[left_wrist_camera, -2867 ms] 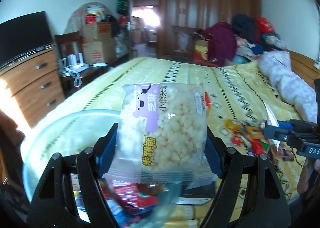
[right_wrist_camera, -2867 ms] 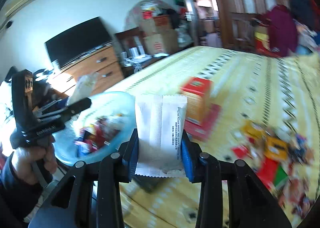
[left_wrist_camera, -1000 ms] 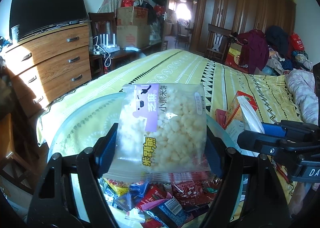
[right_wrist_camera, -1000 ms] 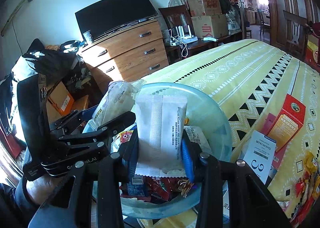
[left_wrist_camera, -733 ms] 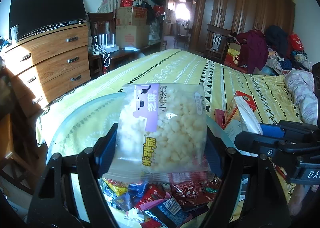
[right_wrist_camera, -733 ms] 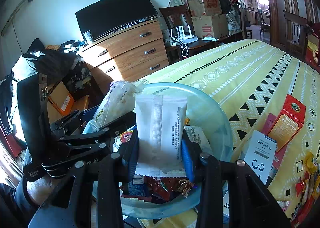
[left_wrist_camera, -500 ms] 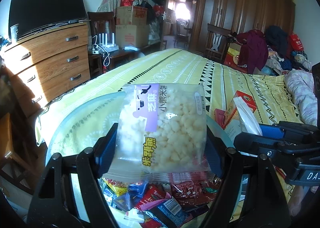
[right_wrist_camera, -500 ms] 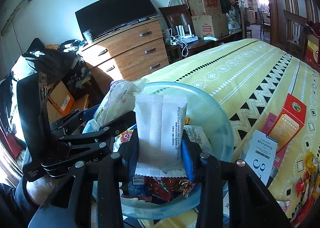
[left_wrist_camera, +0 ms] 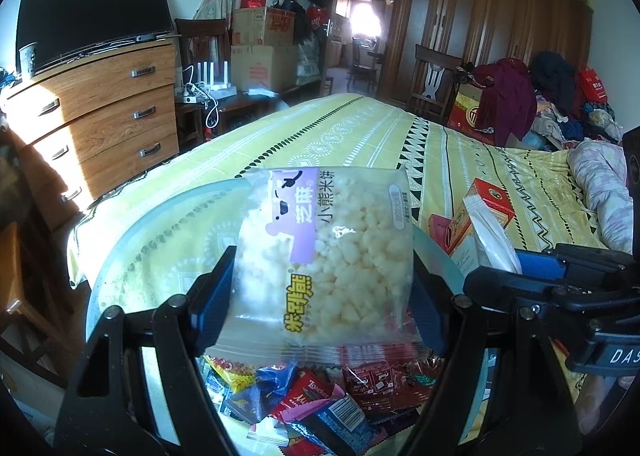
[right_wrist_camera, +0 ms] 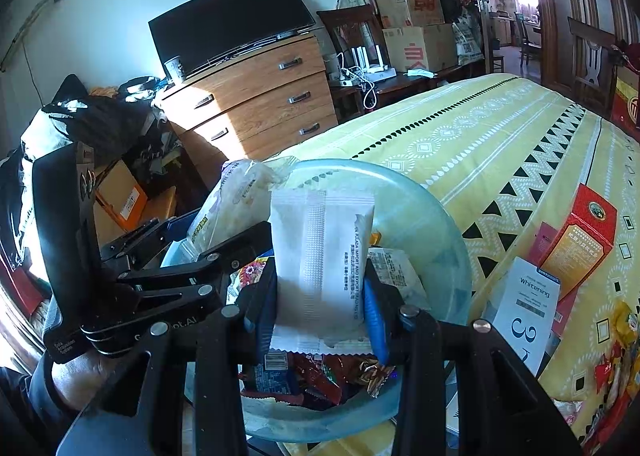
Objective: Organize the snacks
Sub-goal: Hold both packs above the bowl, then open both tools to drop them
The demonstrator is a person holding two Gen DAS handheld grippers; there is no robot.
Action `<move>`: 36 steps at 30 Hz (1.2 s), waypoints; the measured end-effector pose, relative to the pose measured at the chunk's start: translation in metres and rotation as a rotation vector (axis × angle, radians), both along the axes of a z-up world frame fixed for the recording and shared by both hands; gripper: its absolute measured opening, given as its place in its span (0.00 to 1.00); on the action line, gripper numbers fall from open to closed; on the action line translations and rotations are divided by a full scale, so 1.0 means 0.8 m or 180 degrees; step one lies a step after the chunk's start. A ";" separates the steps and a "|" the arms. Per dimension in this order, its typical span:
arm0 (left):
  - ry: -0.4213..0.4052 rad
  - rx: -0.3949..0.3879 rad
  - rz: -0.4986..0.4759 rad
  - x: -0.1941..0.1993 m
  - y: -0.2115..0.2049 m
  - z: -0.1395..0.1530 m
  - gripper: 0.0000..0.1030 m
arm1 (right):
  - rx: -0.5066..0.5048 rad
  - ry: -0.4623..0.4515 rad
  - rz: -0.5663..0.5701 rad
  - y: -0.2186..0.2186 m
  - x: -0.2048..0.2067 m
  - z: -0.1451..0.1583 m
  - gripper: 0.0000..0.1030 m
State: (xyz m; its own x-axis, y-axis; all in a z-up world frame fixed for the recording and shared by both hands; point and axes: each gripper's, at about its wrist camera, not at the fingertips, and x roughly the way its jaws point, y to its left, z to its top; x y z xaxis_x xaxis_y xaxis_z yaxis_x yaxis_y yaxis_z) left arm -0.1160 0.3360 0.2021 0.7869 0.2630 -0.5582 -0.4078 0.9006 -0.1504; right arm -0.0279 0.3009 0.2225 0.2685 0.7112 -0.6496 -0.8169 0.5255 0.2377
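Two packets are in hand over the bowl (right_wrist_camera: 452,240), neither let go yet. The left gripper (left_wrist_camera: 320,288) has its jaws clamped on the rice-puff bag (left_wrist_camera: 332,256), held upright above the pile of wrappers (left_wrist_camera: 320,404) already in the bowl. The right gripper (right_wrist_camera: 320,308) is clamped on a white packet (right_wrist_camera: 320,256), also upright, just over the bowl's near side. Both look ready to drop, so I judge this pair is at the release step.

Much seems done: the bowl, which sits at the bed's near corner, holds a good heap of red, blue and yellow packets. Some is left, though. A scatter of loose sweets (right_wrist_camera: 612,376) lies on the bedspread (right_wrist_camera: 500,128) at its near edge, right of the bowl, and a red box (right_wrist_camera: 580,240) stands with a white carton (right_wrist_camera: 528,308) just beside the bowl's right rim. Whether the boxes count as snacks I cannot tell.

Each view fills a gap in the other. From the left wrist, the bag's printed front and the depth of the heap below it are plain, and the right gripper shows only from the side at the right edge, its packet a thin sliver. From the right wrist, the packet's seamed back is seen, along with the left gripper and the hand (right_wrist_camera: 80,376) holding it at the left, the bowl's full round rim, and the leftover sweets, which the left view does not show.
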 end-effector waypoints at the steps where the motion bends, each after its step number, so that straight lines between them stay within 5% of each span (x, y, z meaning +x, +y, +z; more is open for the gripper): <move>1: 0.0000 0.0002 0.0003 0.000 -0.001 0.000 0.76 | -0.0002 0.0001 0.0005 0.001 0.000 0.000 0.41; 28: 0.0104 -0.0040 0.0027 0.007 0.014 -0.015 0.76 | 0.0044 0.0171 -0.0003 0.005 0.008 -0.017 0.43; 36: 0.0127 -0.0098 0.0080 0.007 0.021 -0.018 0.78 | 0.0061 0.0174 -0.0034 0.004 0.007 -0.017 0.54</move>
